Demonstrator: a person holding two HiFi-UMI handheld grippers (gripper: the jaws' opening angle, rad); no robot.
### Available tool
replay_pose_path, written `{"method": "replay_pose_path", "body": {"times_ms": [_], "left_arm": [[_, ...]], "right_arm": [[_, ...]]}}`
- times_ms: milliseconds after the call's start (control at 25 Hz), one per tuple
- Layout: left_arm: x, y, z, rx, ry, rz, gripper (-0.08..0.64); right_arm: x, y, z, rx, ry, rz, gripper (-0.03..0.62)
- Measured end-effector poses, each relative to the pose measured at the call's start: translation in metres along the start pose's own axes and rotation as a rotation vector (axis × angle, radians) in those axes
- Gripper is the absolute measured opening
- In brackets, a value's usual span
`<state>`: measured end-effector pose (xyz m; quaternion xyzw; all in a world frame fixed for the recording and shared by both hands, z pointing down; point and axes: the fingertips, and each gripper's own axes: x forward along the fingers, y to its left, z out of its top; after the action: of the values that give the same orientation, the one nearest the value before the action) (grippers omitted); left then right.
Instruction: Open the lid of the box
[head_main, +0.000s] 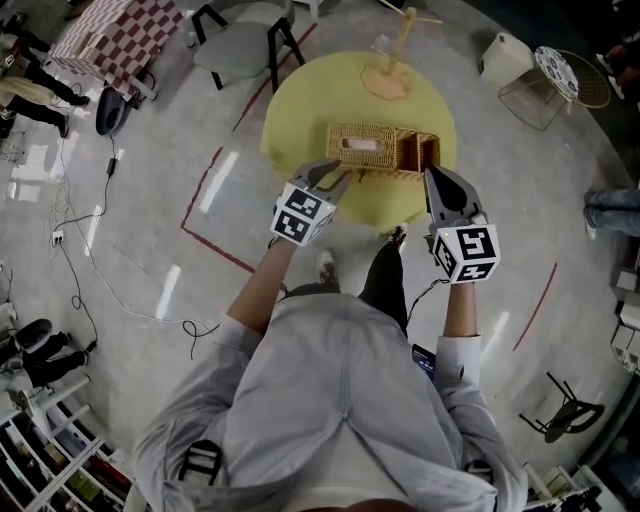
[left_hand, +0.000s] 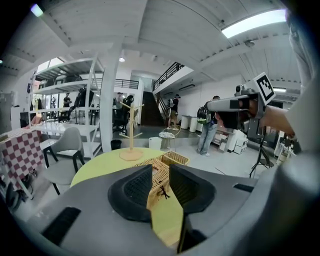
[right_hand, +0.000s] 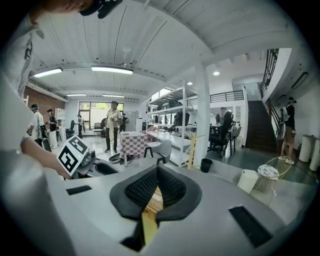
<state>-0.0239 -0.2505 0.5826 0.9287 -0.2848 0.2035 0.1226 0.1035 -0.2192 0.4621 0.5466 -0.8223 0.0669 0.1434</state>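
Grey concrete floor marked with red tape lines spreads around a round yellow-green table (head_main: 300, 130), and on it I see the wicker box (head_main: 380, 150) lying lengthwise near the edge closest to me, with a wooden stand (head_main: 395, 60) farther back on the tabletop. A grey chair (head_main: 240, 40) sits beyond the table, and a checkered cloth (head_main: 110, 35) covers another table off to the left. My left gripper (head_main: 338, 182) hangs just at the box's near left corner; in the left gripper view its jaws stand spread, with nothing pinched, and the box shows through the gap beyond them, a small dark tie (left_hand: 162, 191) on its near face. My right gripper (head_main: 433, 178) hovers by the box's near right end, and in the right gripper view its jaws are pressed together at the tips, holding nothing, with a strip of wicker and tabletop visible below them. Whether either gripper touches the box I cannot tell.
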Motion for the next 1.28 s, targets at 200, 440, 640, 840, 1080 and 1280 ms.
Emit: {"method": "replay_pose_path", "body": {"times_ms": [200, 440, 640, 840, 1080, 1280], "left_arm": [[0.025, 0.000, -0.034, -0.033, 0.075, -0.009, 0.124], [0.061, -0.020, -0.070, -0.053, 0.173, -0.072, 0.187], [0.088, -0.020, -0.094, -0.075, 0.237, -0.021, 0.187], [0.103, -0.012, -0.117, -0.106, 0.285, 0.058, 0.118], [0.107, -0.006, -0.117, -0.122, 0.275, 0.061, 0.038], [0.100, -0.013, -0.106, -0.069, 0.261, 0.026, 0.034]], "right_arm": [[0.020, -0.005, -0.013, -0.021, 0.024, 0.059, 0.021], [0.035, -0.019, -0.024, -0.050, 0.050, 0.103, 0.021], [0.043, -0.031, -0.036, -0.056, 0.077, 0.133, 0.021], [0.046, -0.041, -0.040, -0.056, 0.089, 0.133, 0.021], [0.048, -0.046, -0.051, -0.049, 0.107, 0.113, 0.021], [0.048, -0.043, -0.049, -0.050, 0.099, 0.099, 0.021]]}}
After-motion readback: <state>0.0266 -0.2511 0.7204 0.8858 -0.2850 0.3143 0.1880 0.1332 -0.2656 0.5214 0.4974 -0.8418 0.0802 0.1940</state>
